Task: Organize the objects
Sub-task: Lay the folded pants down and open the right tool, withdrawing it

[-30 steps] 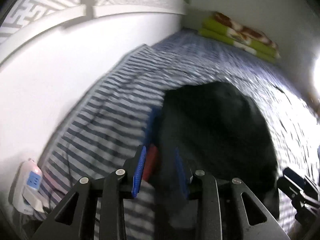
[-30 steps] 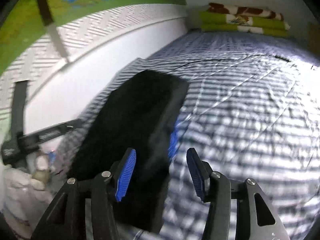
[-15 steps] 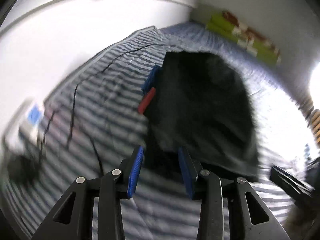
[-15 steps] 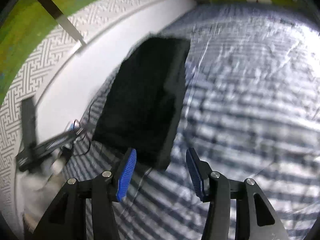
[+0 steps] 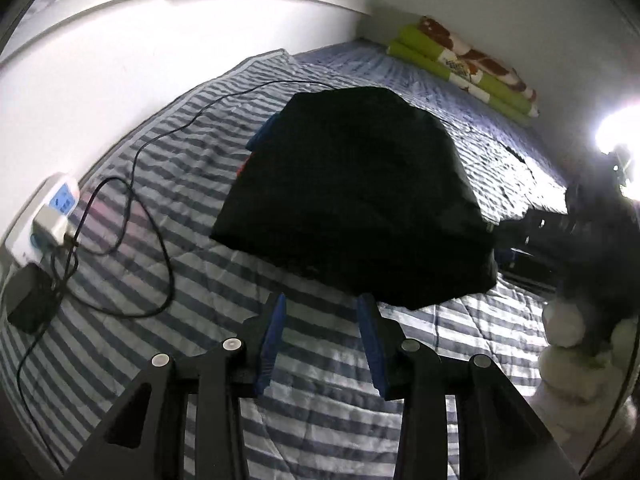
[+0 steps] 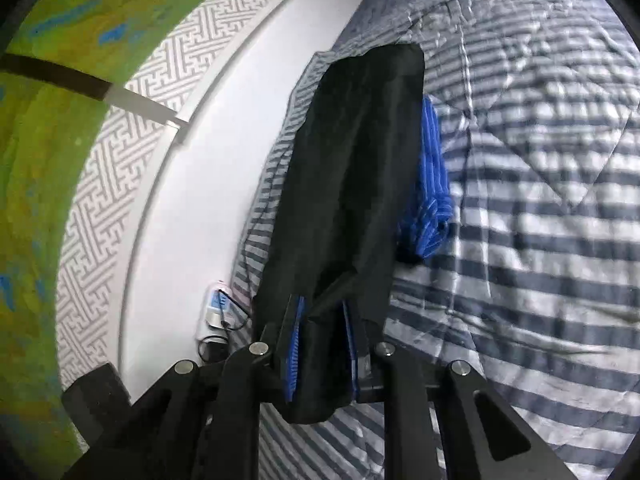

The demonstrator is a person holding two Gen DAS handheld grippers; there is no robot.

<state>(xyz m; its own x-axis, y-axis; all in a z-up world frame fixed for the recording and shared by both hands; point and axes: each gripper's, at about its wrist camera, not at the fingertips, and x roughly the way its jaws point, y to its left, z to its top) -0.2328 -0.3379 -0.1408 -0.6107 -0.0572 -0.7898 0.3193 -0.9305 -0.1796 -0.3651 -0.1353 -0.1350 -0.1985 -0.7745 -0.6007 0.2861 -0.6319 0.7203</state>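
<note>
A folded black cloth [image 5: 352,196] lies on the striped quilt [image 5: 200,264], mostly hiding a blue ribbed fabric [image 6: 430,184]; right gripper [image 6: 322,354] closing on the cloth's edge; left gripper [image 5: 322,336] apart, empty, just short of it.

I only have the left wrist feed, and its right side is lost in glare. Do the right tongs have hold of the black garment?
Observer: Yes. In the right wrist view the right tongs are closing, with the near edge of the black garment bunched between the pads.
Operator: Is anything else caught in there?
Observer: No. A blue ribbed cloth pokes out at the garment's side, farther along, on the striped quilt. It is clear of the pads.
</note>
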